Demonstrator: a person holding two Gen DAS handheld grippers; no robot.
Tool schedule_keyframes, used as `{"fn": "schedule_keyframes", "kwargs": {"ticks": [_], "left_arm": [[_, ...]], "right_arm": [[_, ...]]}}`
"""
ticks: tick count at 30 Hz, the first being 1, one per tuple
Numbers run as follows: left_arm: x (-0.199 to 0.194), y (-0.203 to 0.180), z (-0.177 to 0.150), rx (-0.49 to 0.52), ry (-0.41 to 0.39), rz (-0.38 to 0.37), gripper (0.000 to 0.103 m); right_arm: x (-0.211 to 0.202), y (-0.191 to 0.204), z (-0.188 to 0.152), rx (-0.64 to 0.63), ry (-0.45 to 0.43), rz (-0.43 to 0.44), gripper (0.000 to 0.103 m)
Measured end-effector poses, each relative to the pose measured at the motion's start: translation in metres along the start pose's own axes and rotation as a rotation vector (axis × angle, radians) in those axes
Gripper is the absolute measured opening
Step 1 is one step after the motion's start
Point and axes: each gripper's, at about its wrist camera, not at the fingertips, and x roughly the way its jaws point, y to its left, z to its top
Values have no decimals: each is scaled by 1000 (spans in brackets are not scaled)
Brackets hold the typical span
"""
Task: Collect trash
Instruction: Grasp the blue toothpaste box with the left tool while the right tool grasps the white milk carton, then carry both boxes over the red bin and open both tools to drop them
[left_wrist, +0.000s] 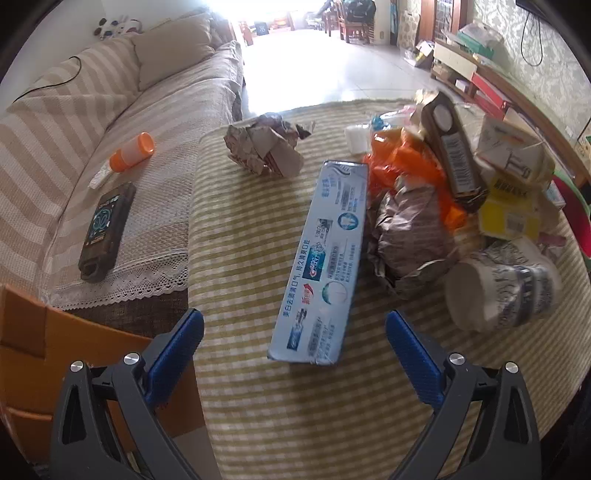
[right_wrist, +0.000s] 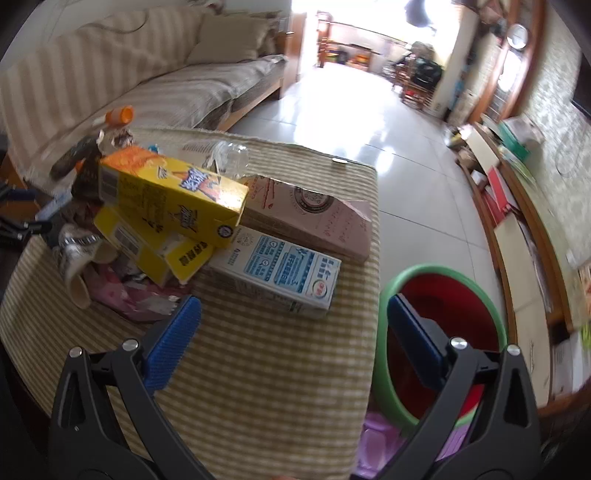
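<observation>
Trash lies on a table with a green checked cloth (left_wrist: 258, 406). In the left wrist view a light blue toothpaste box (left_wrist: 325, 266) lies just ahead of my open, empty left gripper (left_wrist: 294, 325). Crumpled brown paper (left_wrist: 264, 147), a brown wrapper (left_wrist: 410, 236), an orange bag (left_wrist: 402, 166) and a paper cup (left_wrist: 495, 291) lie beyond. In the right wrist view my right gripper (right_wrist: 293, 310) is open and empty above the cloth, just short of a white and blue carton (right_wrist: 280, 273). Yellow boxes (right_wrist: 173, 199) and a brown carton (right_wrist: 314, 218) lie behind it.
A red bin with a green rim (right_wrist: 439, 317) stands off the table's right edge, beside my right gripper. A striped sofa (left_wrist: 74, 140) on the left holds a phone (left_wrist: 107, 229) and an orange-capped bottle (left_wrist: 133, 151). A low shelf (right_wrist: 517, 236) runs along the right wall.
</observation>
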Motion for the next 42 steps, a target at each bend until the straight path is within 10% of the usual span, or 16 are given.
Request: {"fn": "schedule_keyframes", "kwargs": {"ticks": [11, 19, 27, 42], "left_arm": [[37, -4, -2, -12, 59, -43, 43], [32, -9, -12, -57, 29, -58, 38], [20, -9, -24, -93, -1, -59, 37], [-35, -3, -51, -140, -69, -42, 37]], "right_arm": [[66, 12, 24, -437, 63, 62, 100], [101, 23, 21, -563, 181, 141, 99], [80, 7, 15, -432, 180, 205, 62], [5, 12, -29, -208, 172, 121, 58]]}}
